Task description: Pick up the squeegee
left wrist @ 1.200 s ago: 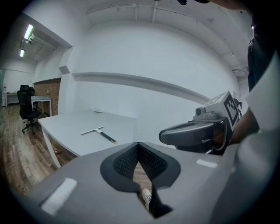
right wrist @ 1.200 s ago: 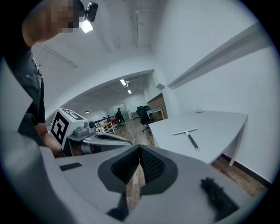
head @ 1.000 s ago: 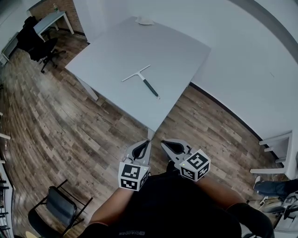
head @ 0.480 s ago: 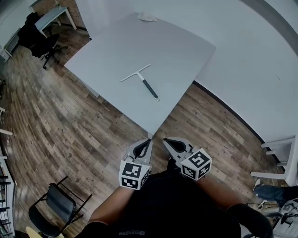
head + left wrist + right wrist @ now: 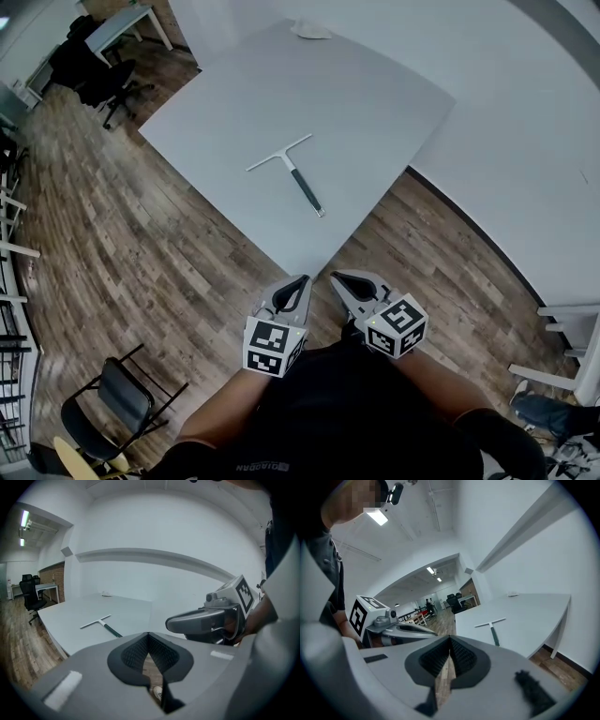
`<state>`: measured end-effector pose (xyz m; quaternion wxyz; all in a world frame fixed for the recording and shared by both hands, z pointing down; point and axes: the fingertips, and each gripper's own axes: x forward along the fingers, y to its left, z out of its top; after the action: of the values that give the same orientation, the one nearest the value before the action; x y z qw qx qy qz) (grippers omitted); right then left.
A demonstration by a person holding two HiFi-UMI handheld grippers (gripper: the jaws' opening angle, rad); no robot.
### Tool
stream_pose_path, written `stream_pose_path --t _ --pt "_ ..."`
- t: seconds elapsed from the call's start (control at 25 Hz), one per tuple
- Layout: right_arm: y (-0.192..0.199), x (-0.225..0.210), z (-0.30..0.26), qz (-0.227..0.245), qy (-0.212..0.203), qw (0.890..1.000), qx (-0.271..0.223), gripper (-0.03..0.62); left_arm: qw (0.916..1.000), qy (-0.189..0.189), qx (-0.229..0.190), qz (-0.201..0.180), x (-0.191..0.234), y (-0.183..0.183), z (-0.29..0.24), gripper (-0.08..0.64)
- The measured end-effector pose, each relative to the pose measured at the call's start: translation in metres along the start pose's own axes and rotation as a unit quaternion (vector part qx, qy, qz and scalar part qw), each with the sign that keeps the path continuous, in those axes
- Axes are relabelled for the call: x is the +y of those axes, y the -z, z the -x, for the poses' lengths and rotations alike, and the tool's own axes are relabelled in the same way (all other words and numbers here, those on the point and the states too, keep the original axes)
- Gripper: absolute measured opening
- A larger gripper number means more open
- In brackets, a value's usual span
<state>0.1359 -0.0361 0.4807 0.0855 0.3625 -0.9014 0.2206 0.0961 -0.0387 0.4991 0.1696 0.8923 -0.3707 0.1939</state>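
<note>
Low in the frame, the left claw (image 5: 300,280) and right claw (image 5: 337,277) sit side by side over the wood floor (image 5: 141,253), both clenched tight on nothing. Beyond them, at frame centre, the squeegee (image 5: 293,172) lies flat on the grey table (image 5: 375,103), well apart from both.

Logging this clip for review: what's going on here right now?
A person stands off the corner of a large pale grey table, holding the left gripper and right gripper close to the body. Both have their fingers shut with nothing between them. The squeegee with a white blade and dark green handle lies flat on the table, untouched and well ahead of both grippers. Nothing has been picked up yet.
</note>
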Motion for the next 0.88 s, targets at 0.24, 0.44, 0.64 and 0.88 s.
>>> stream_pose_path --t 0.24,0.44,0.64,0.88 --pt "-0.014 -0.038 0.0 0.006 -0.03 1.0 -0.004 0.006 0.9997 -0.018 0.009 -0.015 -0.006 -0.021 -0.038 0.008" --pt "-0.035 -0.07 0.006 0.014 -0.05 0.999 -0.008 0.006 0.9992 -0.034 0.011 -0.019 -0.015 -0.042 -0.066 0.008" --pt "-0.05 -0.096 0.016 0.021 -0.078 0.997 -0.003 0.006 0.998 -0.061 0.0 -0.015 -0.025 -0.067 -0.087 0.008" --pt "-0.052 -0.114 0.013 0.007 -0.108 0.994 0.004 0.006 0.9954 -0.095 0.004 0.0 -0.027 -0.073 -0.097 0.008"
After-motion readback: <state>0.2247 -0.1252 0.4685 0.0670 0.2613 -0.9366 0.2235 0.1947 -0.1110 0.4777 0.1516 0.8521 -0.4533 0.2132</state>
